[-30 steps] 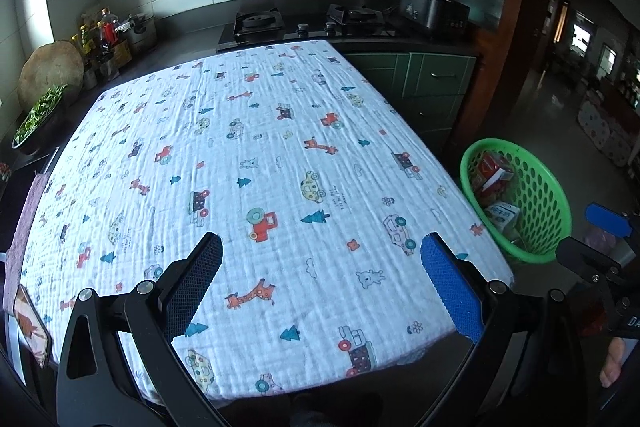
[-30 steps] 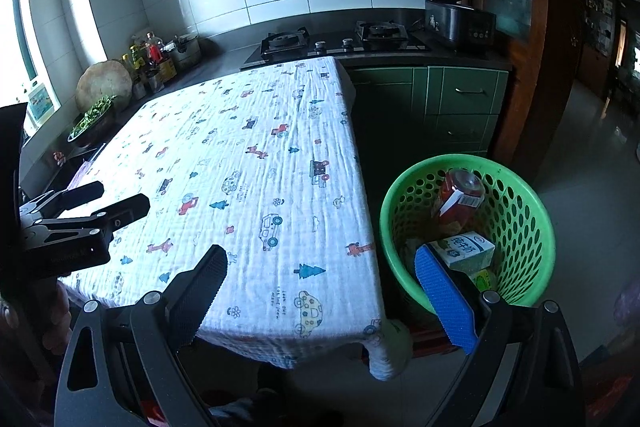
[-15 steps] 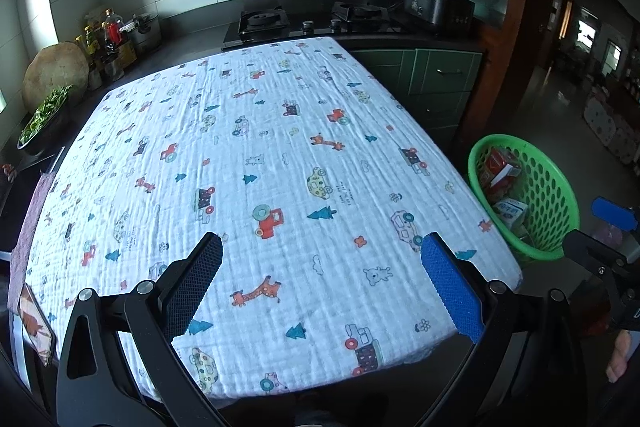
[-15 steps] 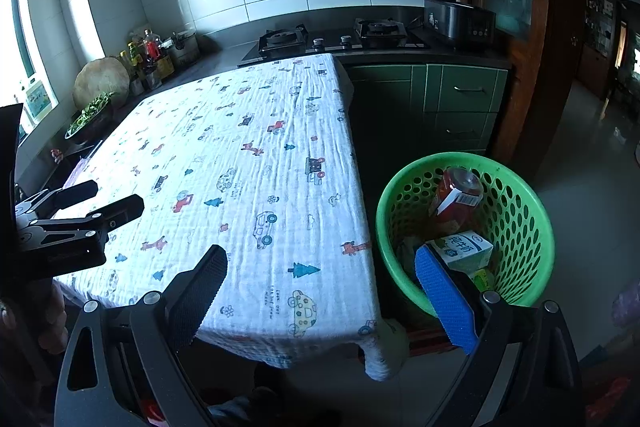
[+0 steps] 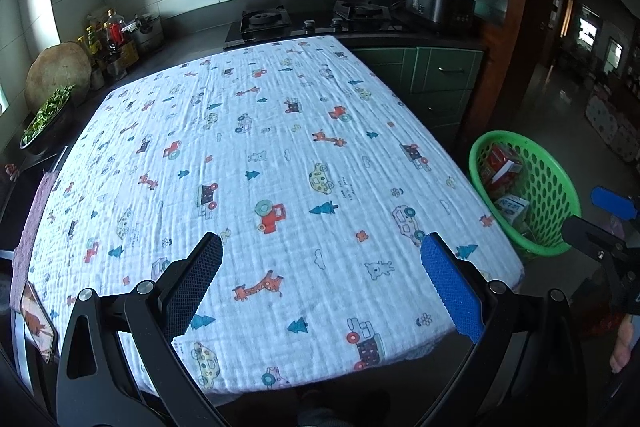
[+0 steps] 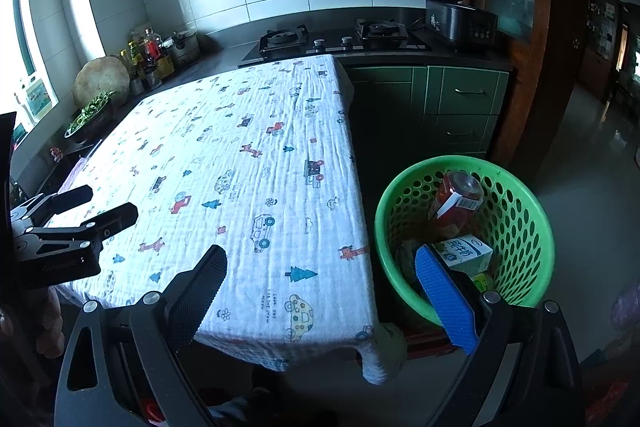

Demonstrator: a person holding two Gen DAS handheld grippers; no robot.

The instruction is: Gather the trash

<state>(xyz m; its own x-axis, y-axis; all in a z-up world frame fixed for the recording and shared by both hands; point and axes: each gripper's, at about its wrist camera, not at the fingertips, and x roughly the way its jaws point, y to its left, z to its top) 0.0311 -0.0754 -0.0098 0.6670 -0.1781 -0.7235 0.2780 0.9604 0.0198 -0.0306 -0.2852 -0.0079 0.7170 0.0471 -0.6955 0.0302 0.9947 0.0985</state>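
Left claw (image 5: 320, 283): released, jaws spread wide, nothing between them; it hangs over the near edge of the surface (image 5: 280, 155), which is covered by a white cloth printed with cars, giraffes and trees. No loose item is visible on the cloth in either view.

Right claw (image 6: 320, 291): released, jaws wide apart, grasping nothing; its black finger sits over the near right corner of the surface, its blue finger (image 6: 444, 299) in front of the green basket (image 6: 532, 227).

Trash: all visible pieces lie inside the green basket, which stands on the floor just beside the right side of the surface.
- Red can (image 6: 456, 203): leaning against the basket's far wall, long axis tilted, silver top pointing up and toward the camera.
- White-and-green milk carton (image 6: 466, 255): lying lower in the basket, near the front, long axis running roughly left to right, printed face upward; its left end is partly hidden behind the blue finger.
- Further items beneath the carton cannot be identified.

From the left wrist view the basket (image 5: 552, 187) shows at right, with the right claw's tips in front of it
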